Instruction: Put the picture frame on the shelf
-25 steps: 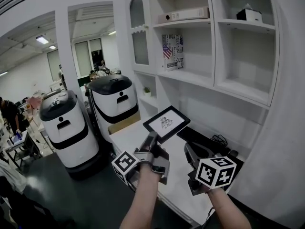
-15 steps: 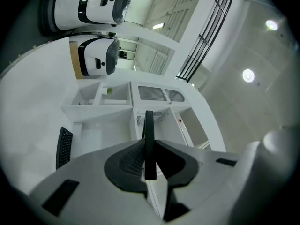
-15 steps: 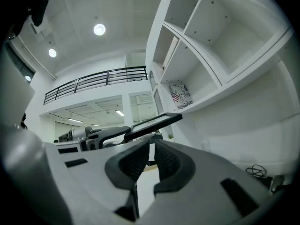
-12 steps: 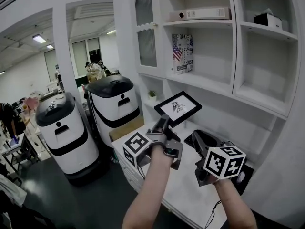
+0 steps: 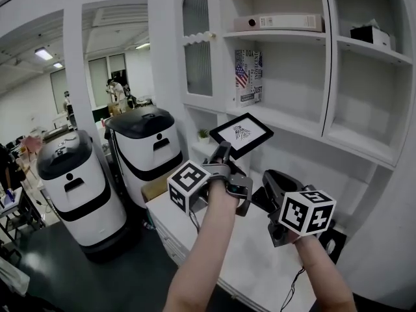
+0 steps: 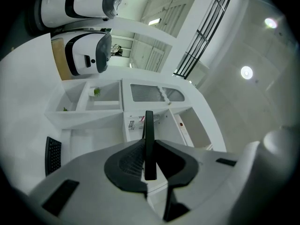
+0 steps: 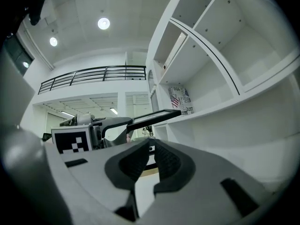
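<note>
A black picture frame (image 5: 240, 134) with a white print is held up in front of the white shelf unit (image 5: 296, 123). My left gripper (image 5: 224, 156) is shut on its lower edge. The left gripper view shows the frame (image 6: 149, 142) edge-on, pinched between the two pads of that gripper (image 6: 149, 162). It hangs just below and in front of the shelf board that carries a flag-cover book (image 5: 248, 77). My right gripper (image 5: 272, 186) hovers lower right over the counter, shut and holding nothing (image 7: 151, 159). From there the frame (image 7: 154, 117) shows tilted, near the shelf edge.
A white counter (image 5: 260, 265) lies below the grippers with a black item (image 5: 328, 239) and a cable on it. Two white and black robot bases (image 5: 140, 148) stand at the left. A flat box (image 5: 279, 23) and a small dark box (image 5: 372, 34) sit on upper shelves.
My left gripper has carried the frame upward and closer to the shelf. The right gripper has risen slightly beside it, and the view has shifted.
</note>
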The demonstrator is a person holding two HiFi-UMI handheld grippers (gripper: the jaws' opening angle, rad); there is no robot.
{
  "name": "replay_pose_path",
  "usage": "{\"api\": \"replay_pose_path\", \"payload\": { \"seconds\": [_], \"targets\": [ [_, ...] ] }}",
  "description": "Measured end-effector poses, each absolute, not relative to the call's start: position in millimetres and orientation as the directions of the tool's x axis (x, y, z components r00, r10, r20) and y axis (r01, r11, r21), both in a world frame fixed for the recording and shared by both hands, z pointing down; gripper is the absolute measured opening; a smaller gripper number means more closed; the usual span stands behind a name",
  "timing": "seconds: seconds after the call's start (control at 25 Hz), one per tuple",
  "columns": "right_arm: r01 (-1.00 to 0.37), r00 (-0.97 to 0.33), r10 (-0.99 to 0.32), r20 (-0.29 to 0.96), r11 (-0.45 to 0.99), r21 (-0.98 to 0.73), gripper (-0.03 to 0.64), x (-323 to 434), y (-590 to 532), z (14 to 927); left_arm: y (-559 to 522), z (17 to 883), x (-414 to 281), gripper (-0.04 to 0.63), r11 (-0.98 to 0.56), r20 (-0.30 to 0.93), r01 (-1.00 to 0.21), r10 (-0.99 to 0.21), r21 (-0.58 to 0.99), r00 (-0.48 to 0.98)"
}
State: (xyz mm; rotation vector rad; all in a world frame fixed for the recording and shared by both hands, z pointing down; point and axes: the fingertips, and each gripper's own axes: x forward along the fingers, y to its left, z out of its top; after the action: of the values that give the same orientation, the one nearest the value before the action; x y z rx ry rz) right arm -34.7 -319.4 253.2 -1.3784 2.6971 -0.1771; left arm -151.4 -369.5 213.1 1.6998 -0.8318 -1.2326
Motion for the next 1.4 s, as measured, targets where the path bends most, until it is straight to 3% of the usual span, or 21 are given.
{"api": "replay_pose_path", "payload": {
  "seconds": [1.4],
  "targets": [
    [-0.854,-0.518,-0.855,-0.021,0.518,-0.048,0.018,-2,-392,211,-493,183,-107,0.064,-0.301,-0.276,-0.053,-0.921,0.952,0.273]
  ]
}}
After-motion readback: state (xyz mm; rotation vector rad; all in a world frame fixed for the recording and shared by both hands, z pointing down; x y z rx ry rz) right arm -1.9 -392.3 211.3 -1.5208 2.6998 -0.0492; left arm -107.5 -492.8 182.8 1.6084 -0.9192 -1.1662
